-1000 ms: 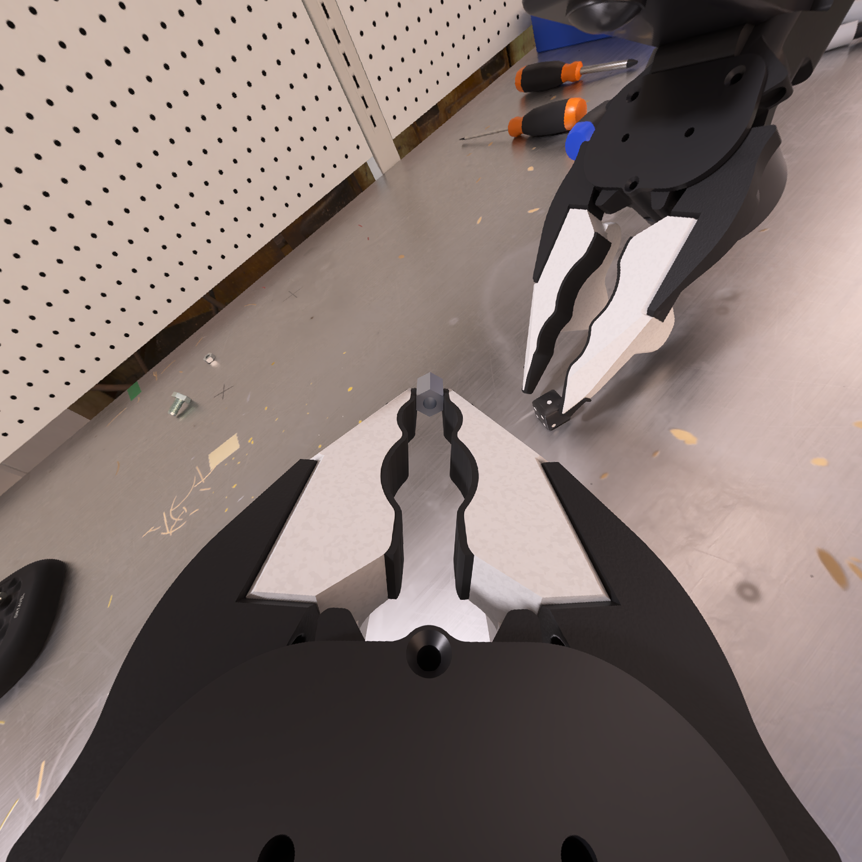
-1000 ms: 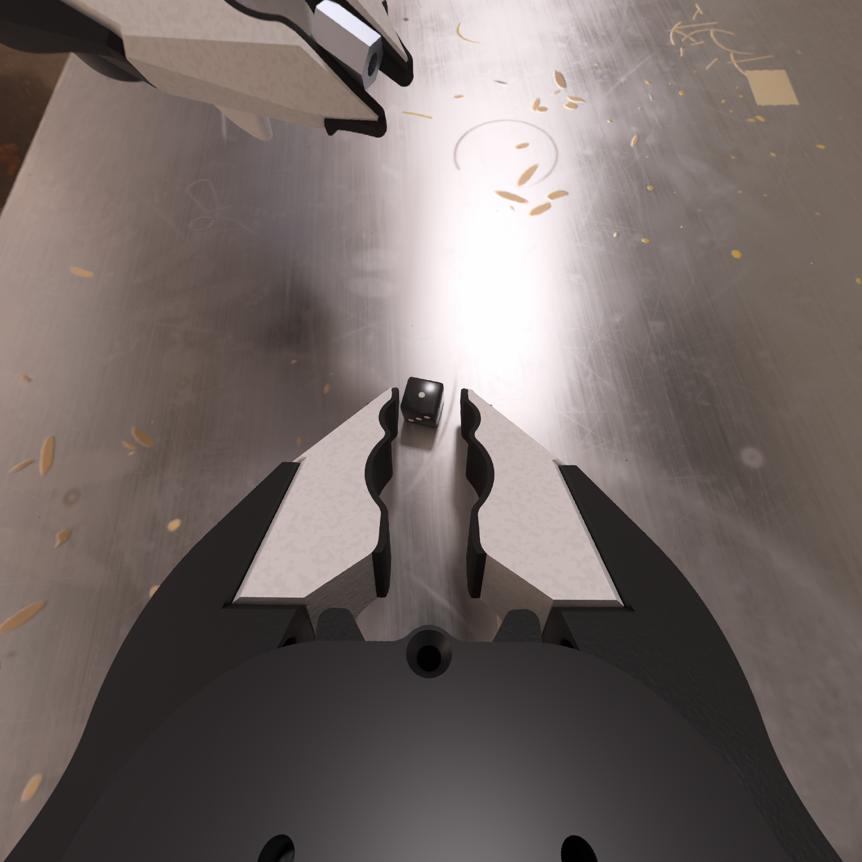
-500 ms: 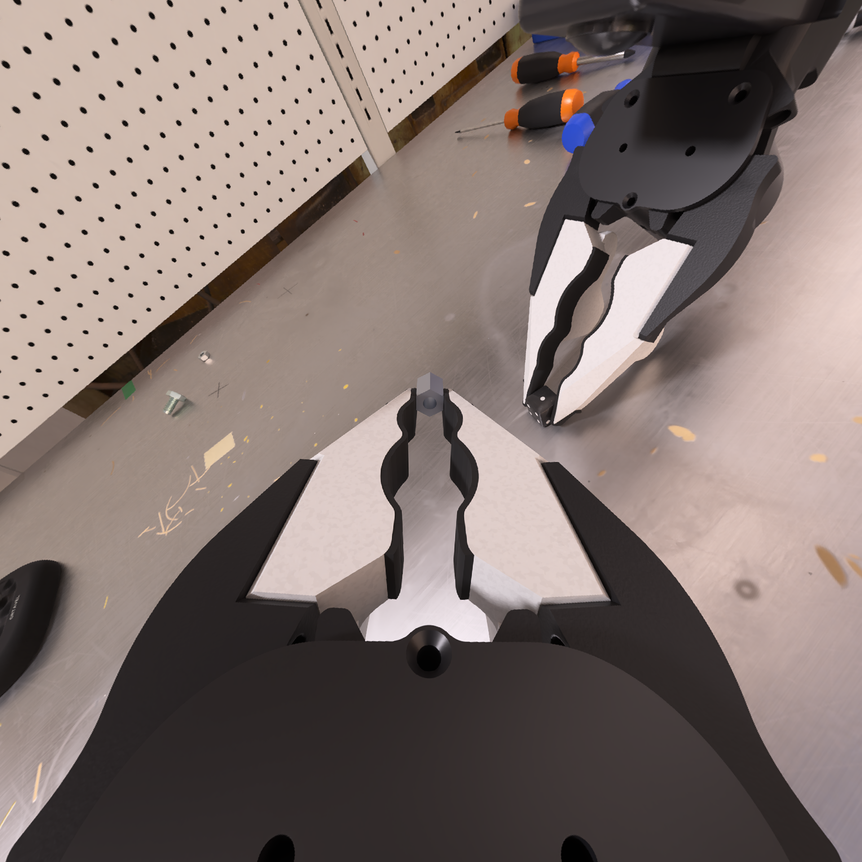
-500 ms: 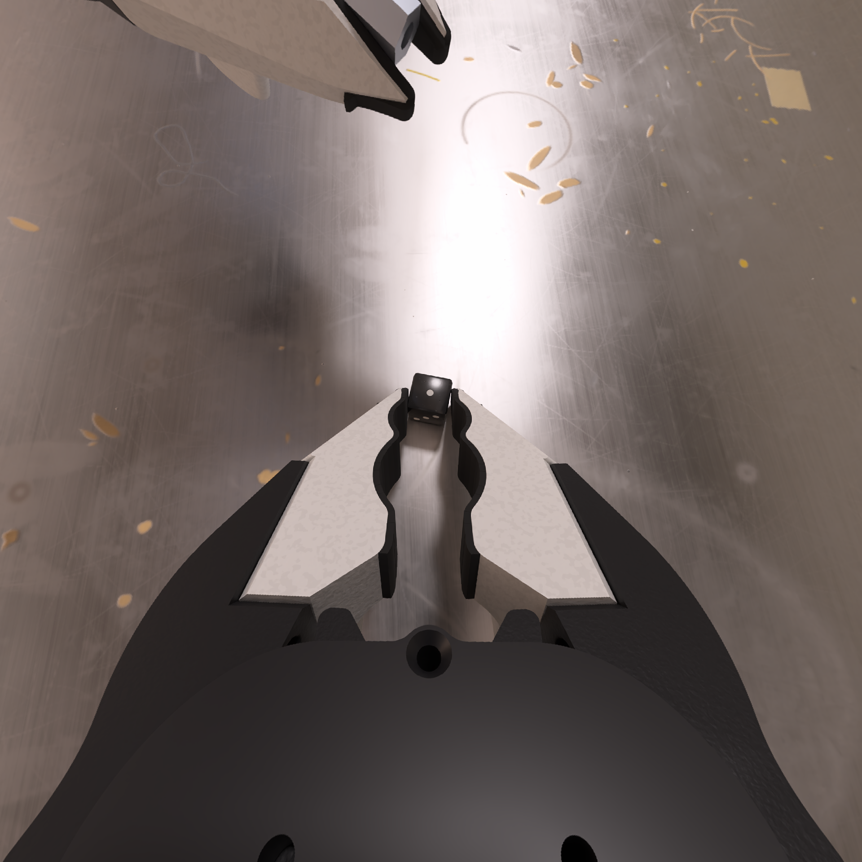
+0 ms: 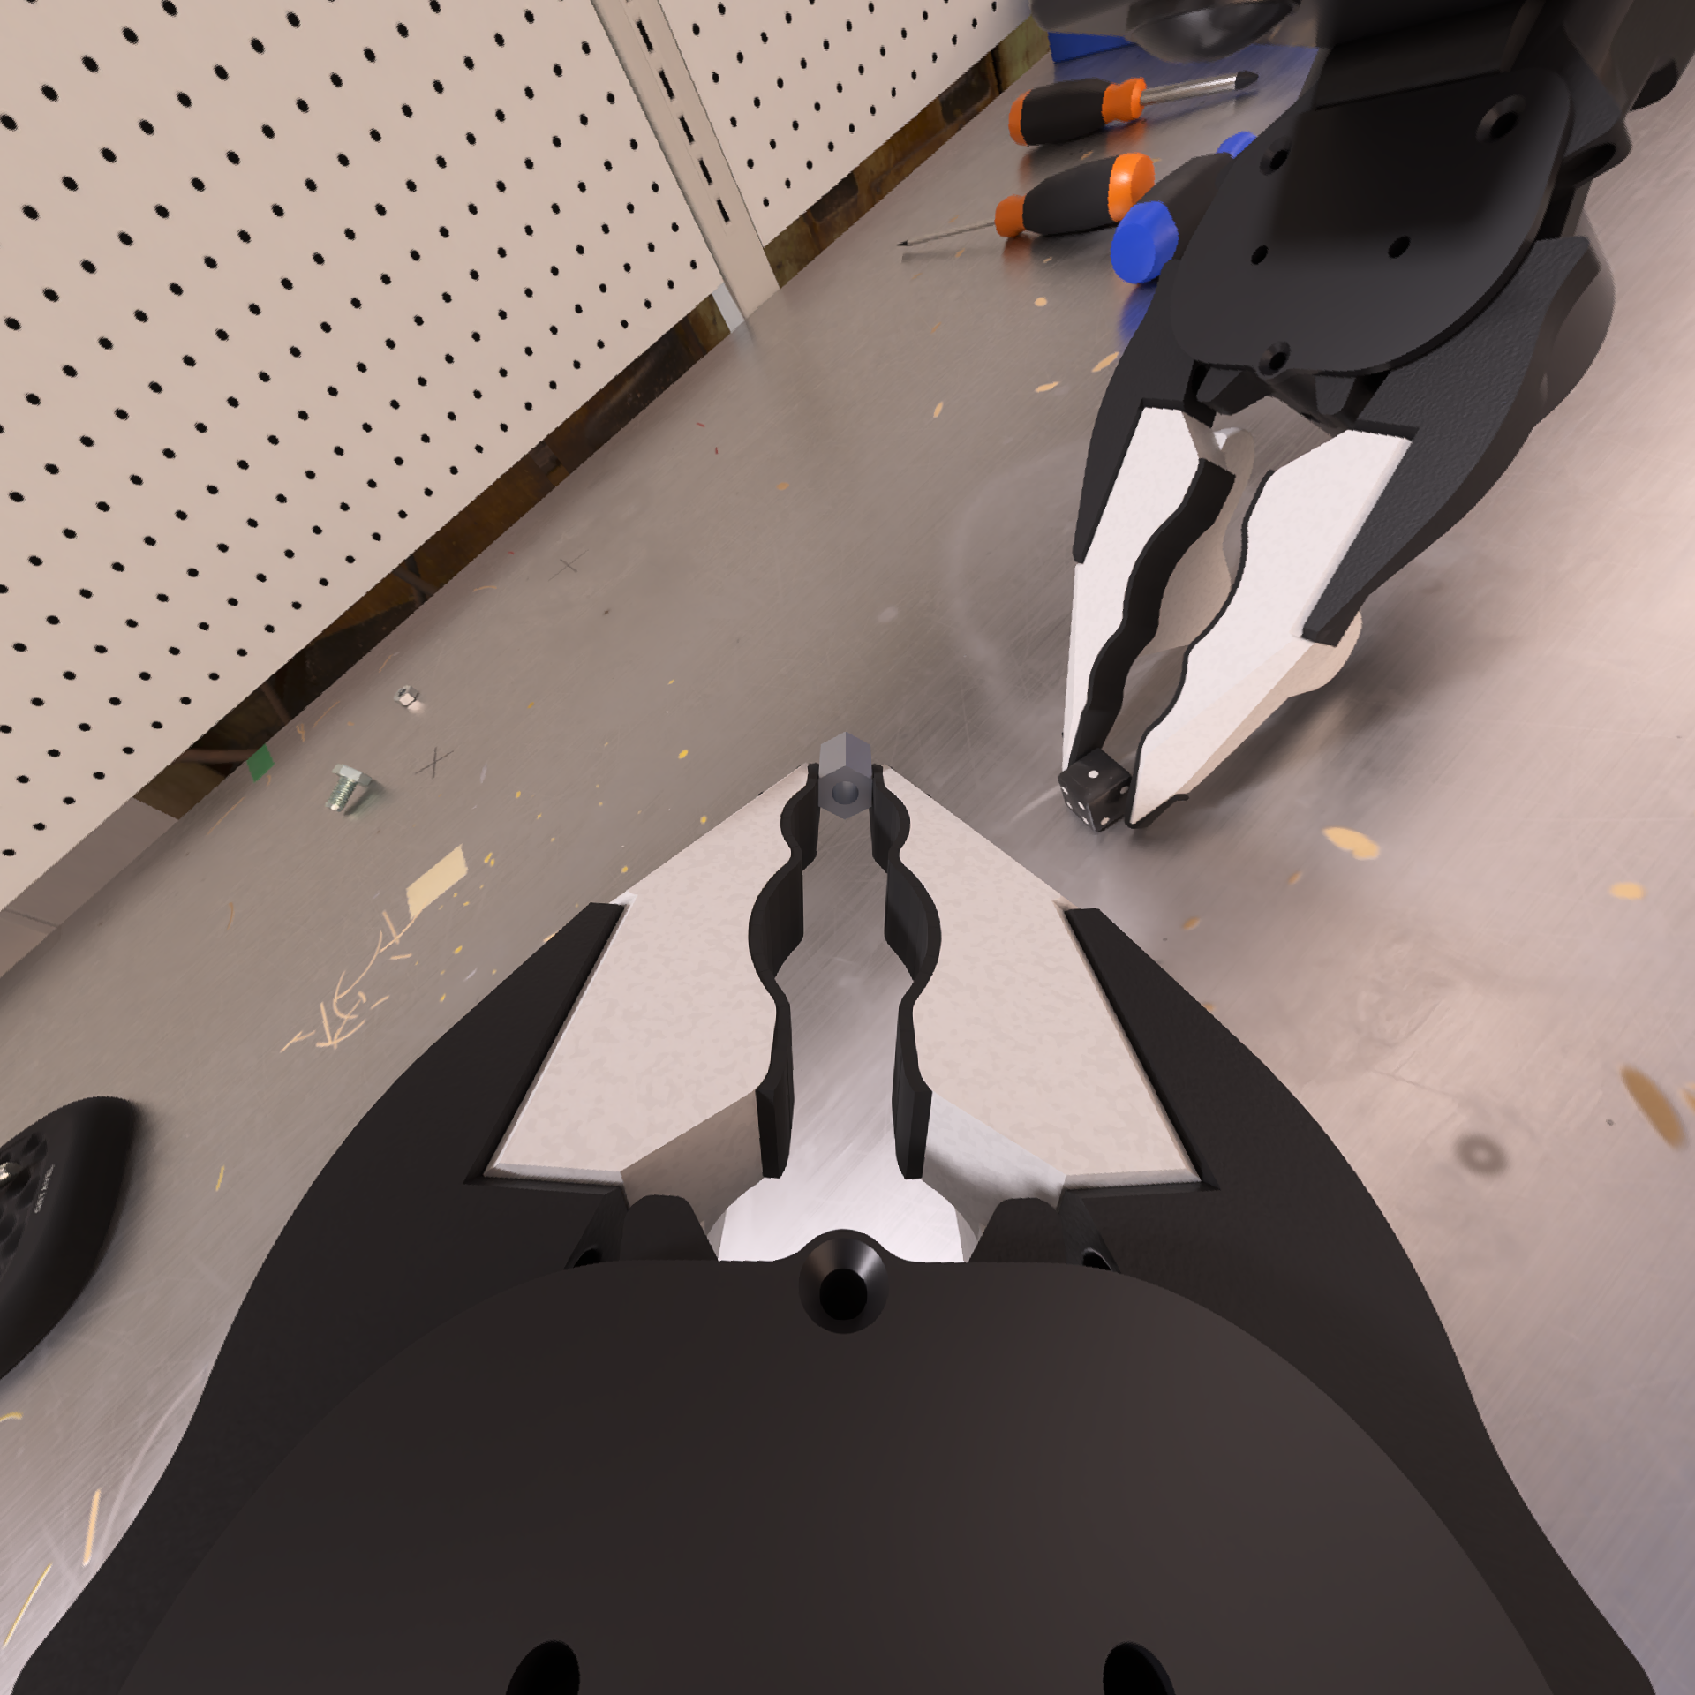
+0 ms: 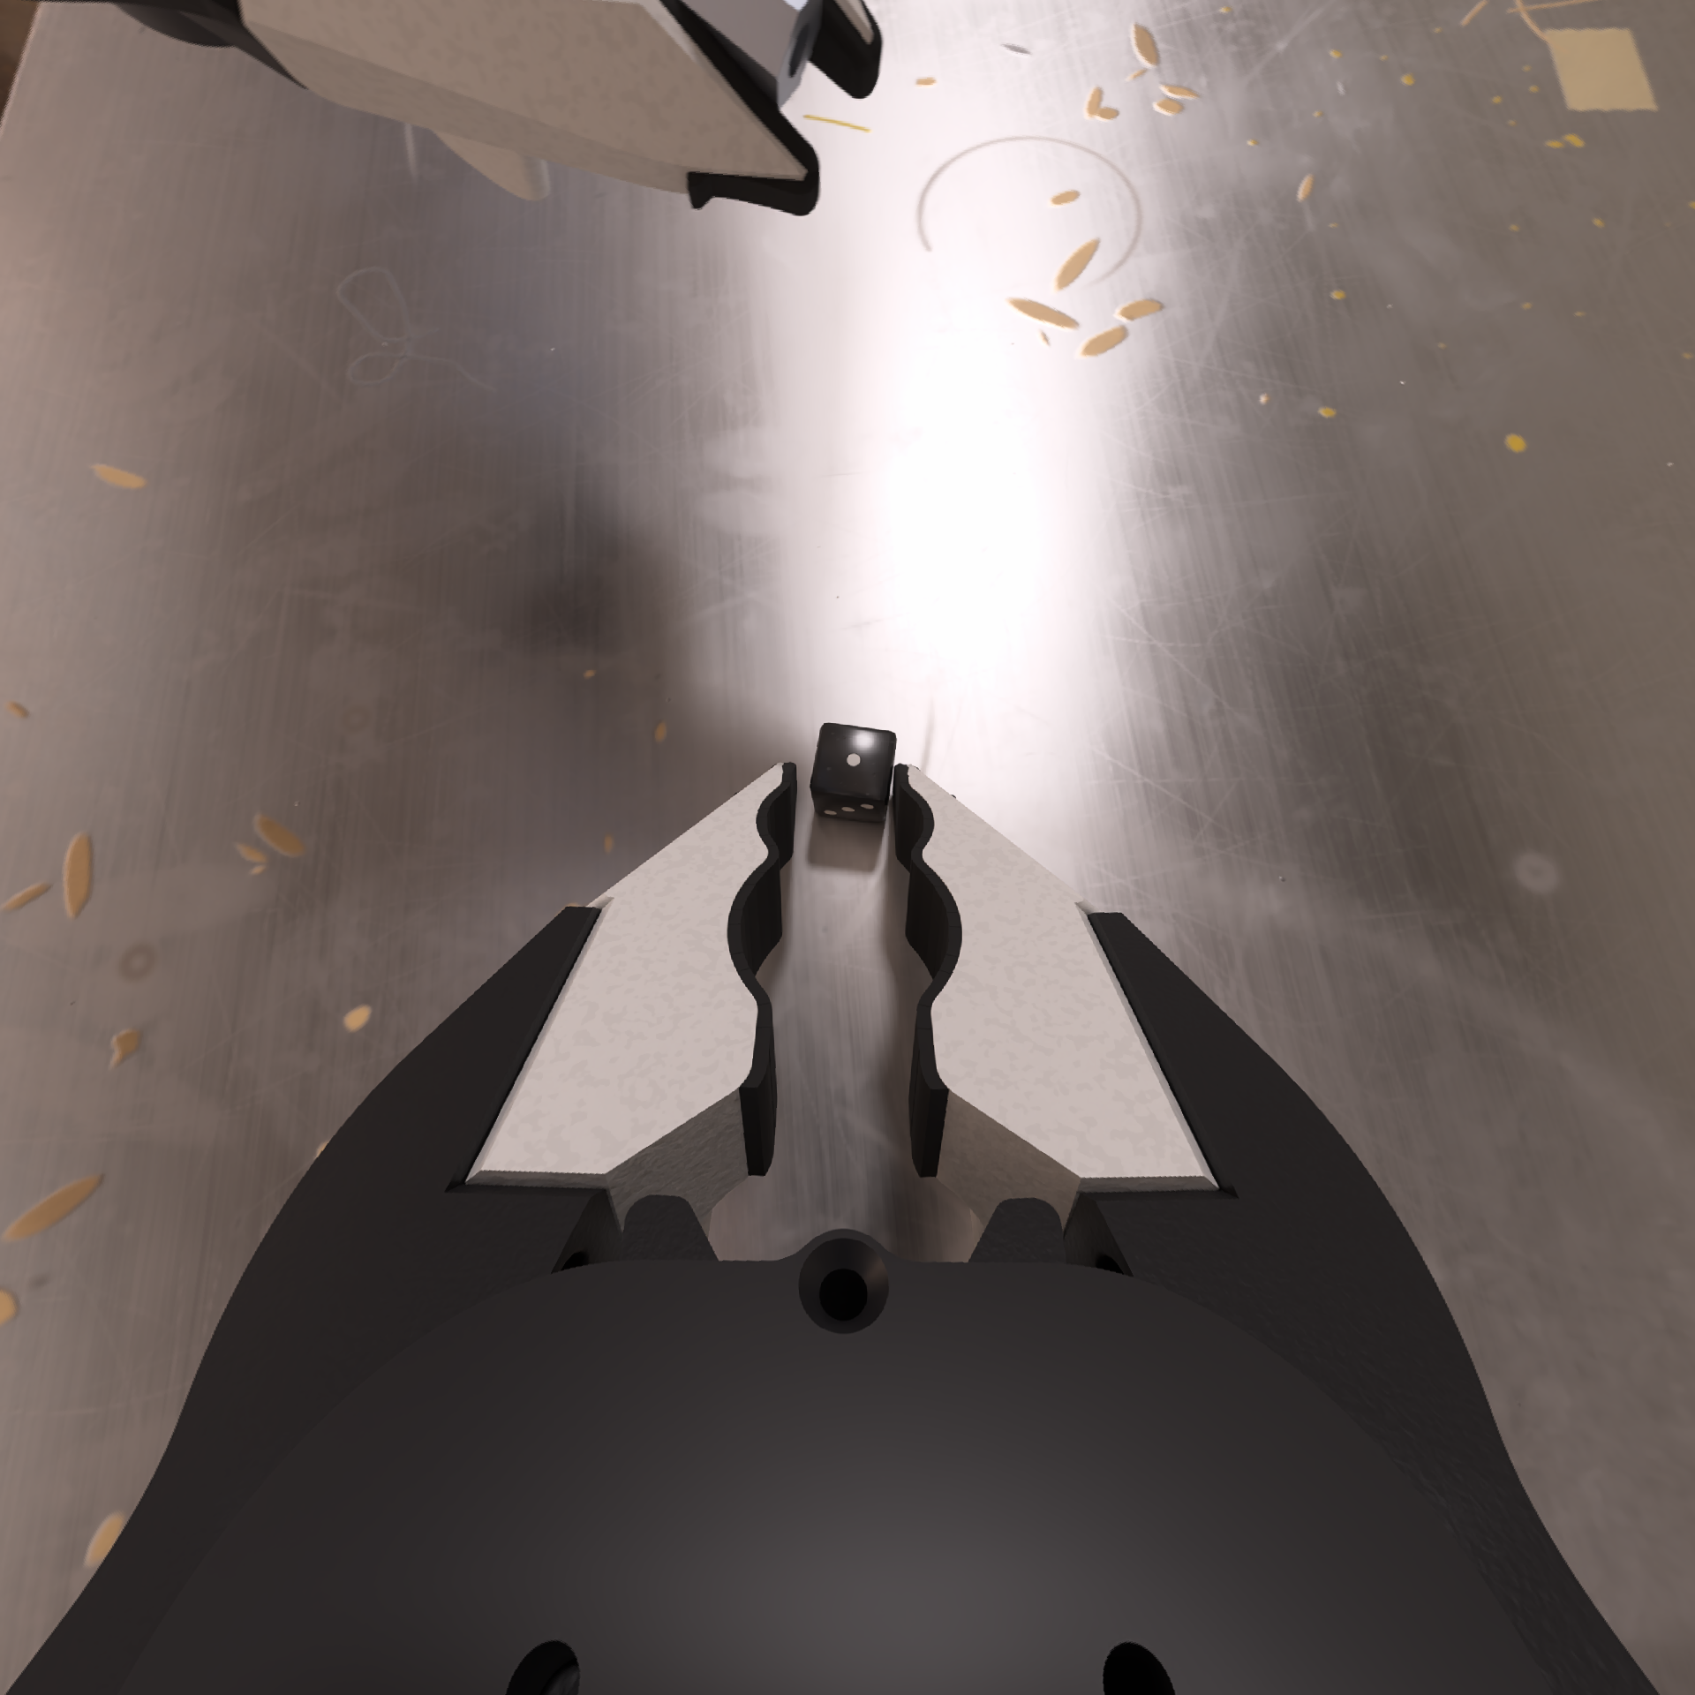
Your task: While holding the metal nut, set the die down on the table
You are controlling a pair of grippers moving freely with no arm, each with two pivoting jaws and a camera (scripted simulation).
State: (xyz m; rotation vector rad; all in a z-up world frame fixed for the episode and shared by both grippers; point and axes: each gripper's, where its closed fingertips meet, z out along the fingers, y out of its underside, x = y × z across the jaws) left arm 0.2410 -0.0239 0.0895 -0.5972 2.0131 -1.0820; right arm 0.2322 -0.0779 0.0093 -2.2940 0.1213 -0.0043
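Observation:
My left gripper (image 5: pixel 842 784) is shut on the small grey metal nut (image 5: pixel 844 778) at its fingertips, held above the steel table (image 5: pixel 642 596). The black die (image 6: pixel 853 769) with white pips stands on the table between my right gripper's (image 6: pixel 846 781) fingertips. The jaws stand slightly apart: a thin gap shows on the die's left, and the right finger is at its side. In the left wrist view the right gripper (image 5: pixel 1105 807) points steeply down at the die (image 5: pixel 1093 796). The left gripper with the nut (image 6: pixel 796 55) shows at the top left of the right wrist view.
A pegboard wall (image 5: pixel 321 321) runs along the table's left. Two orange-and-black screwdrivers (image 5: pixel 1073 110) and a blue-capped tool (image 5: pixel 1142 240) lie at the back. A bolt (image 5: pixel 348 789), a small loose nut (image 5: pixel 408 697), a black device (image 5: pixel 46 1211) and wood chips (image 6: pixel 1073 275) lie around.
The right gripper closed on the die half a second ago, and its jaws have now eased apart a little. The left gripper keeps the nut and has hardly moved.

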